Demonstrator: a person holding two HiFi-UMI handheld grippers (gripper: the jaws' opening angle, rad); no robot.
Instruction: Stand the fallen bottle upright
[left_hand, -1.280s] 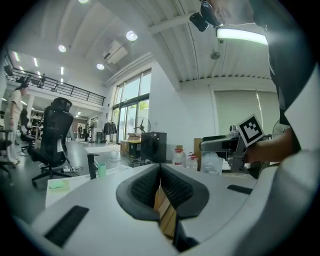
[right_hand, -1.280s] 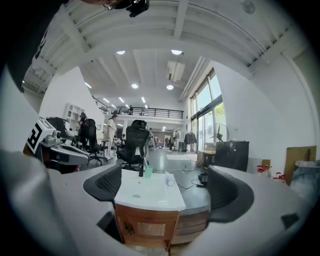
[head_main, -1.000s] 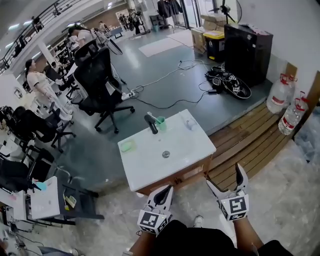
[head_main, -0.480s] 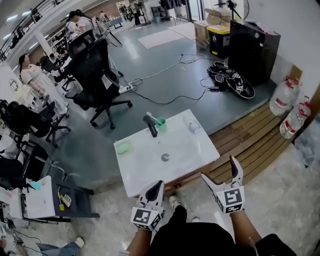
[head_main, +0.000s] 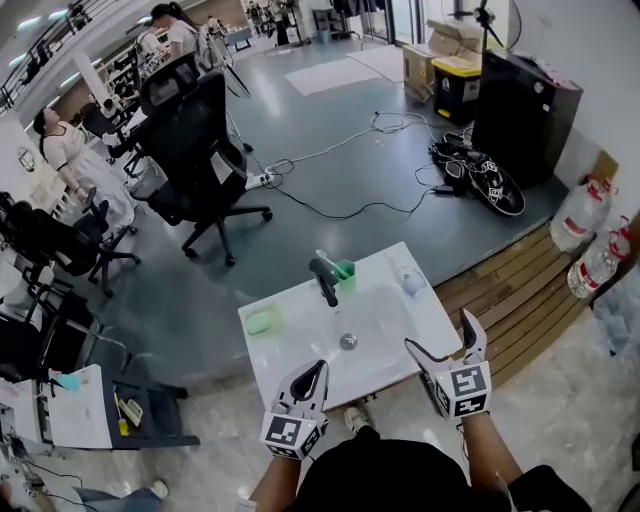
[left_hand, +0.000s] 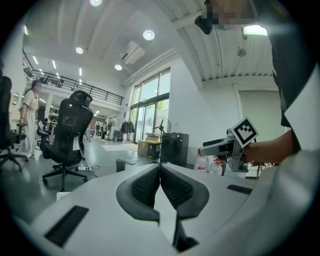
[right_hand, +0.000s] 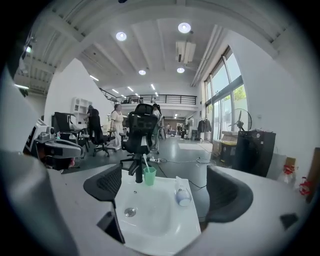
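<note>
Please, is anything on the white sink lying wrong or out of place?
Yes. The small clear bottle lies on its side on the right part of the sink, whereas the green cup stands upright near the faucet.

The clear bottle lies on its side along the sink's right edge.

One white sink is shown, on which one black faucet, one green cup, one fallen bottle, one pale green dish and one drain are counted. Two grippers are held, the left gripper and the right gripper. Two large water jugs are seen beside the wooden decking.
</note>
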